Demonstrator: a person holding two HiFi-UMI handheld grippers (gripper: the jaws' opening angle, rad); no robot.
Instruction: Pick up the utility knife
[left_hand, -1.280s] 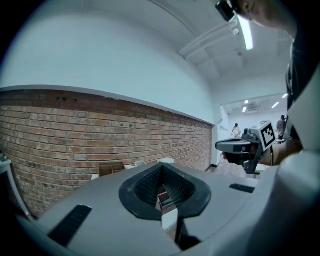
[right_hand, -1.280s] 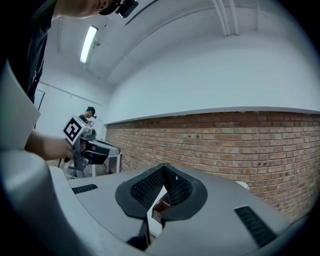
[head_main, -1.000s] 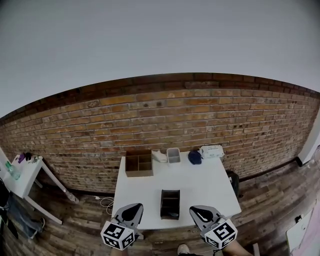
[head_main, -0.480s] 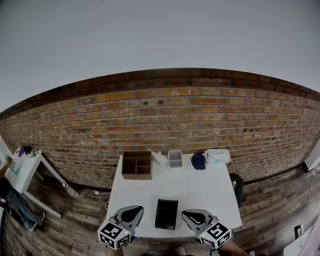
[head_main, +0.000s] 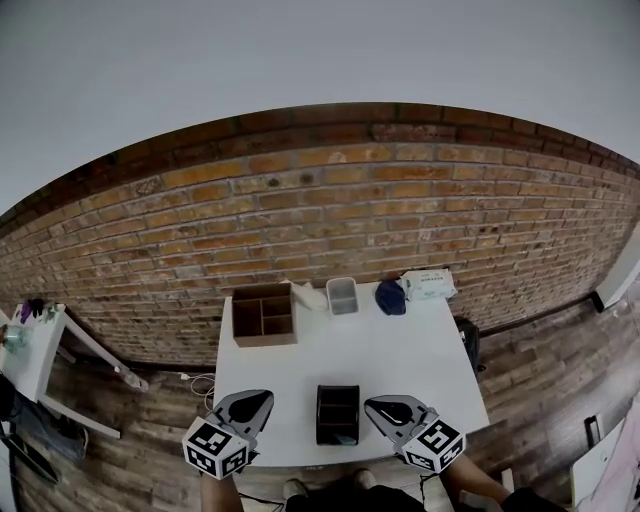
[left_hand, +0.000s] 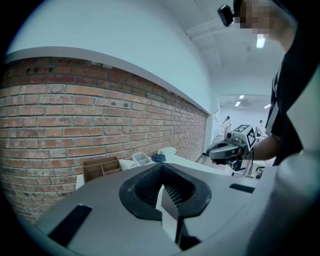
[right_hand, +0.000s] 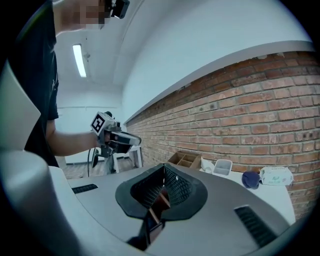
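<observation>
Searching the desk (head_main: 400, 350) turns up no utility knife that can be told apart. The likeliest place, as a guess, is the black organiser (head_main: 338, 413) at lower centre of the head view, whose compartments are too dark and small to read.

A knife of this kind should be light and stiff, with a hard, smooth casing that may slip. It would best be pinched across the middle of the handle, on its flat sides and away from the blade end.

The left gripper (head_main: 250, 404) sits just left of the organiser and the right gripper (head_main: 386, 407) just right of it. Each has its jaws closed, ribbed pads meeting at the tip with nothing between them.

Toward the upper centre, along the desk's far edge below the brick wall (head_main: 350, 220), stand a wooden divided box (head_main: 264, 316), a grey bin (head_main: 343, 296), a dark blue bundle (head_main: 391, 297) and a white packet (head_main: 428, 284).
</observation>
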